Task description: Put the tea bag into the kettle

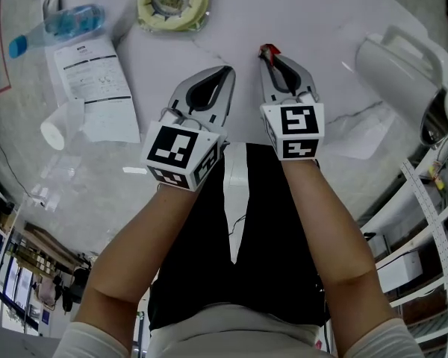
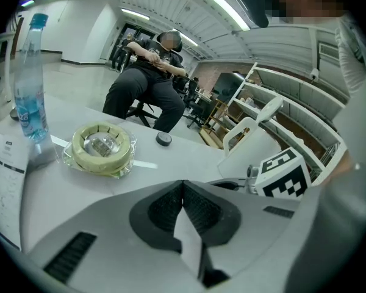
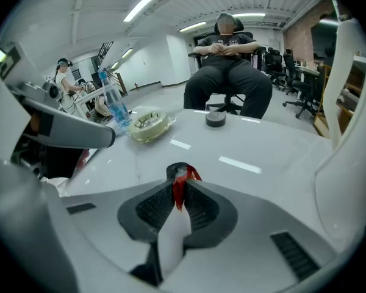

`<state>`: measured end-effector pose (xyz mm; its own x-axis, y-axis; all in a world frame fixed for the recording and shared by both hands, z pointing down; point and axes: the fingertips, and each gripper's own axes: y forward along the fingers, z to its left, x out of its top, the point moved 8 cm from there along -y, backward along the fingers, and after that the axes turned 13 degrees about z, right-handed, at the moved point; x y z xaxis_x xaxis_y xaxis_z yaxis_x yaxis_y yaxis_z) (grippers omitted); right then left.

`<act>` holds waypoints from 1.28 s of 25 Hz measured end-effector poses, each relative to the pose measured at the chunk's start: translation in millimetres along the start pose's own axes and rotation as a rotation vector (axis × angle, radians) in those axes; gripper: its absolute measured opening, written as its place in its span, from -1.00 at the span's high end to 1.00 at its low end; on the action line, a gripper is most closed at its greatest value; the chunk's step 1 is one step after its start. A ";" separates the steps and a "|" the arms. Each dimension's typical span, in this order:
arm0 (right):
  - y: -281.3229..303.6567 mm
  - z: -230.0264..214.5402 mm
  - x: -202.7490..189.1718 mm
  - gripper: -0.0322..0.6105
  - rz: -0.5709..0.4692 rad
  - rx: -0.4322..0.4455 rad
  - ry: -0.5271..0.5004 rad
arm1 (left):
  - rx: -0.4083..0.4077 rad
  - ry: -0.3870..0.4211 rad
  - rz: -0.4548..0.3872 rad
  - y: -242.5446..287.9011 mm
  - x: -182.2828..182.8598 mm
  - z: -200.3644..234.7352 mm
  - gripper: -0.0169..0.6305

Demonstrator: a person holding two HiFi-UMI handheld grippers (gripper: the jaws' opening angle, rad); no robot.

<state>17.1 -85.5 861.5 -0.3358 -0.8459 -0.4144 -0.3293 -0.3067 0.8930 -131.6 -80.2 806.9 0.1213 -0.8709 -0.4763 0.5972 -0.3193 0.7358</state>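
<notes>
A small red tea bag point(image 1: 269, 51) is pinched at the tips of my right gripper point(image 1: 267, 53), low over the white table point(image 1: 313, 21). In the right gripper view the red tea bag point(image 3: 182, 187) sits between the dark pads, poking out past the tips, and my right gripper point(image 3: 180, 176) is shut on it. My left gripper point(image 1: 228, 71) hovers just to its left, jaws together with nothing between them; the left gripper view shows the pads point(image 2: 198, 209) meeting. The white kettle point(image 1: 399, 62) stands at the right of the table, apart from both grippers.
A water bottle point(image 1: 60, 22), a printed sheet point(image 1: 93, 80) and a white cup point(image 1: 60, 129) lie at the left. A yellow-green round pack point(image 1: 173, 0) sits at the far middle, a black puck point(image 3: 215, 119) beyond it. A person sits on a chair point(image 3: 229, 72) across the table.
</notes>
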 end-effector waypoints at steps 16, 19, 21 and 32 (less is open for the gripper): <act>-227.5 42.7 100.9 0.72 -0.249 -0.034 -0.003 | -0.024 0.178 -0.121 -149.8 110.1 -110.5 0.91; -287.9 61.9 121.8 0.72 -0.315 -0.051 -0.058 | -0.023 0.227 -0.156 -191.3 132.0 -131.4 0.91; -325.9 73.0 135.8 0.72 -0.372 -0.070 -0.095 | -0.022 0.248 -0.188 -218.2 147.7 -143.0 0.91; -464.2 126.8 171.5 0.72 -0.588 -0.137 -0.071 | -0.151 0.389 -0.320 -333.8 194.5 -217.3 0.91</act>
<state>0.4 -32.9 353.7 -0.1914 -0.4878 -0.8517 -0.3622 -0.7714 0.5232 -135.1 -61.8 364.0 0.1823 -0.5264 -0.8305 0.7569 -0.4640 0.4603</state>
